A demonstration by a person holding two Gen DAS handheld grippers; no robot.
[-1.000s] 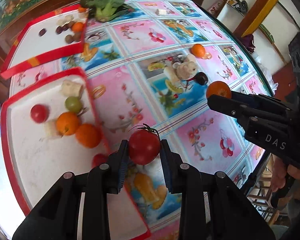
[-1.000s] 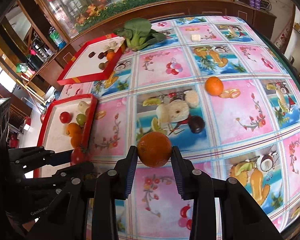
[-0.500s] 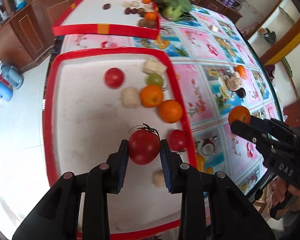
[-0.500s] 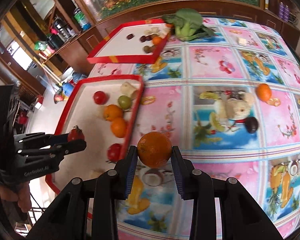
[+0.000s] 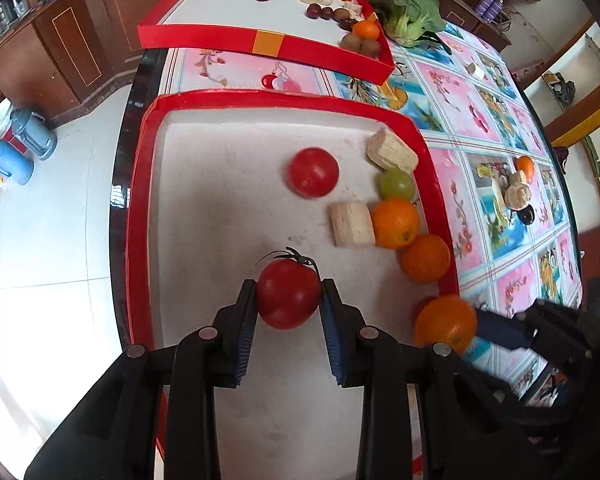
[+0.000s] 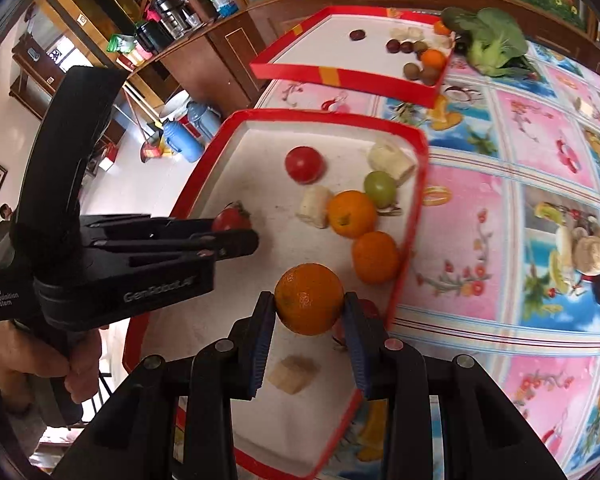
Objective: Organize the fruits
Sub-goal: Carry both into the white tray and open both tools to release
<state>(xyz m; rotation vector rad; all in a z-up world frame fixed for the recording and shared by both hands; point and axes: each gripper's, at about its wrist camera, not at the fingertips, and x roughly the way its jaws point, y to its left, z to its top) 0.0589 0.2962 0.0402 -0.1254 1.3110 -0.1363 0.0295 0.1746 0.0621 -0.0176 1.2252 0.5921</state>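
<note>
Both grippers hang over the near red tray on the bench, each with its jaws clamped on a round fruit. The left gripper holds a stemmed tomato above bare tray floor. The right gripper holds an orange just inside that tray's right rim.

Risks, as a judgement: released from height, either fruit could roll, and the orange could hop the low rim or strike the fruits below it. The two grippers are close and might collide.

That tray already holds a second tomato, a green grape, two oranges and pale fruit chunks. The far tray, beyond it, holds small dark fruits, kiwis and an orange.
</note>
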